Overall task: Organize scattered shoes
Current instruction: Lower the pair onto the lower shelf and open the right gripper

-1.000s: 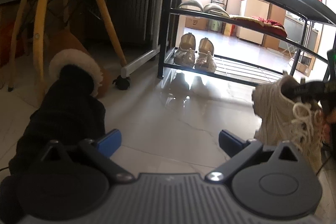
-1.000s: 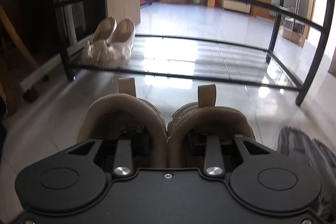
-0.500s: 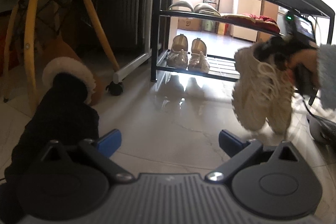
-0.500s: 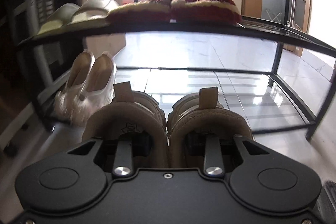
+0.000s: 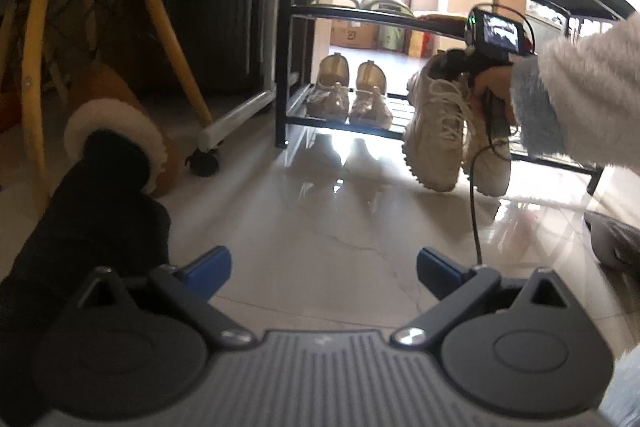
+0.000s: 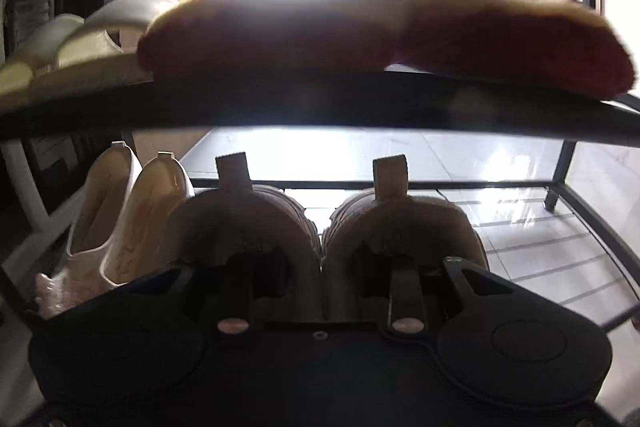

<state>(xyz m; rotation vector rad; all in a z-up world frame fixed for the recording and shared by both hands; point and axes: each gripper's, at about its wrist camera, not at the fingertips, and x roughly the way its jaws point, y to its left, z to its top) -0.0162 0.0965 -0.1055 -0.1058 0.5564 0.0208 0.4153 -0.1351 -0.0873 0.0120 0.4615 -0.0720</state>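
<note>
A pair of beige lace-up sneakers (image 5: 436, 131) hangs in the air at the front of the black shoe rack (image 5: 340, 125), right of the pale flats (image 5: 348, 99) on the bottom shelf. My right gripper (image 6: 322, 259) is shut on the sneakers (image 6: 256, 223), one finger inside each heel opening, pinching the inner walls together. In the left wrist view a hand in a fluffy sleeve holds that right gripper (image 5: 464, 67). My left gripper (image 5: 322, 267) hovers low over the floor, open with nothing between its blue pads. Beside it on the left lies a black boot (image 5: 100, 195) with a white fleece cuff.
Red slippers (image 6: 440, 35) and pale sandals (image 6: 80, 39) sit on the middle shelf just above the sneakers. A chair with yellow legs (image 5: 168, 39), a brown boot (image 5: 116, 99) and a white castor frame (image 5: 236, 119) stand left of the rack. A grey shoe (image 5: 616, 243) lies at the right edge.
The right gripper has carried the sneakers leftward and in to the rack's bottom shelf, beside the flats. The left gripper has stayed in place, still open.
</note>
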